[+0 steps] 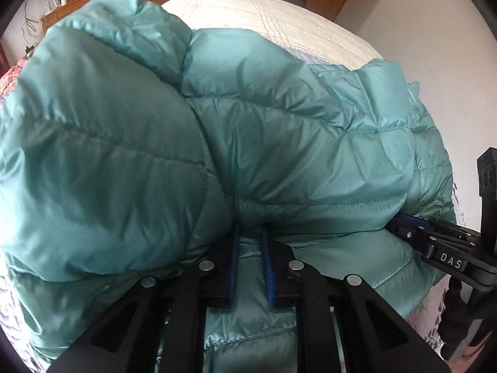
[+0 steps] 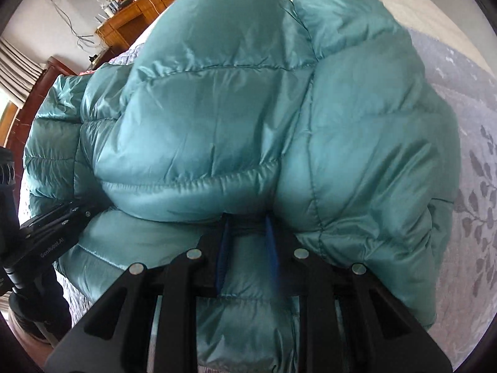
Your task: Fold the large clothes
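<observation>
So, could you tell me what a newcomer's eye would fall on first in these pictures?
A puffy teal down jacket fills both views, heaped on a pale quilted bed. Each gripper's blue-lined fingers pinch a fold of it at the near edge. Wooden furniture lines the far wall.

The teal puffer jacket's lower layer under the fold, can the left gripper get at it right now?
Probably not yet: the left gripper is pinching the folded-over edge of the teal puffer jacket, and that puffy flap covers the layer beneath.

Puffy teal jacket [image 1: 279, 143] bulging directly ahead of both tools, blocking forward passage. Open bed [image 1: 279, 21] surface beyond and to the right [image 2: 466, 186].
</observation>
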`<state>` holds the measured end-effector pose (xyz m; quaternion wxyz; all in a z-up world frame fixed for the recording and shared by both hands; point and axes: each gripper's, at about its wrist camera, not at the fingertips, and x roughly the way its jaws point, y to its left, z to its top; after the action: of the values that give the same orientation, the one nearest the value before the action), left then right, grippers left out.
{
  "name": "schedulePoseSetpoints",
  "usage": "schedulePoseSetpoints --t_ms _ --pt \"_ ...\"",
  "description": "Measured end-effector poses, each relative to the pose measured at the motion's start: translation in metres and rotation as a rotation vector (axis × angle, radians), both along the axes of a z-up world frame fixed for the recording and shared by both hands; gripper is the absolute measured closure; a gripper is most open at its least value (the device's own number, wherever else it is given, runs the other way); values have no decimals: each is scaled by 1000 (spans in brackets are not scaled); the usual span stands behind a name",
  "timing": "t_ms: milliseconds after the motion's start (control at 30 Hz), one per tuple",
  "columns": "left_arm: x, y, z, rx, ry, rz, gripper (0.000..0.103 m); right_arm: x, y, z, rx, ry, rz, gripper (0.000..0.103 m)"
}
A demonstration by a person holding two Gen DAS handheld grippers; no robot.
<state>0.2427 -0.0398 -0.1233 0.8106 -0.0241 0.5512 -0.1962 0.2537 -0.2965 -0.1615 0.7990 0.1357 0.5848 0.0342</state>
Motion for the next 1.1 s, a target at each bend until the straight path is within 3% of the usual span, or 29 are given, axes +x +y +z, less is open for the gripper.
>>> schedulePoseSetpoints --t_ms 167,300,400,467,500,533,567,700,767,1100 --pt "7 7 1 -11 24 10 88 4 -7 3 12 18 0 83" --pt "9 18 28 -21 53 18 87 -5 -31 31 135 -24 -27 75" --pt "3 46 67 -57 -33 56 67 -25 -59 68 142 -132 -65 53" --pt "1 71 89 -42 -93 93 42 -37 -81 87 133 -183 -97 38" --pt "0 82 96 -37 -108 114 38 -41 -94 93 146 -197 -110 34" --pt "2 97 100 -34 -113 142 30 -42 -103 94 159 -203 -117 25" --pt "5 110 99 -33 -105 159 26 -44 -117 93 174 -205 -129 19" --pt "18 145 80 -64 -33 217 26 -34 -134 69 259 -147 -147 18" --pt "22 159 70 -124 9 225 26 -27 -142 53 320 -125 -154 18" --pt "52 172 17 -284 119 231 21 -9 -154 5 420 -45 -175 12"
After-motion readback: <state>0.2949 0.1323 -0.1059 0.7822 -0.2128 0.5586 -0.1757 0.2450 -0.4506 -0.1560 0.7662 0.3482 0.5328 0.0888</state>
